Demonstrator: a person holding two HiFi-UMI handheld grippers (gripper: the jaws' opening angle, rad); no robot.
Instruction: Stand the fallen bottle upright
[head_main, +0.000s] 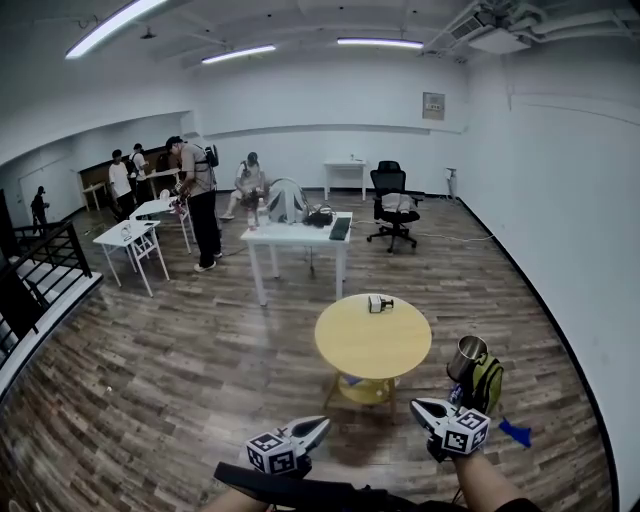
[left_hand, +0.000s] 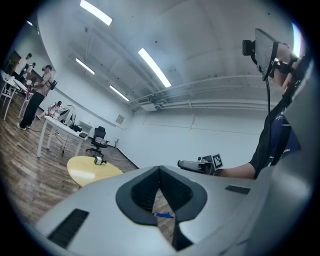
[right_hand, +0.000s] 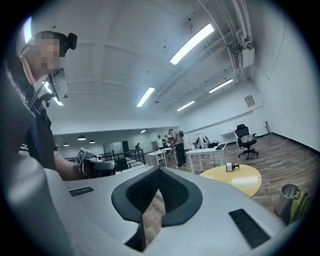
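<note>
On the table (head_main: 345, 352), near its 12 o'clock edge, the bottle (head_main: 380, 303) lies on its side. Well apart, at the table's 6 o'clock, the left gripper (head_main: 320, 426) and right gripper (head_main: 418, 406) are both clenched on nothing. A cup (head_main: 466, 357) sits at 4 o'clock.

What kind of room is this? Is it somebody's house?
Not a house. Most likely a big shared office or workshop: there are white desks, a black office chair, long tube lights overhead, and several people busy at the back.
</note>
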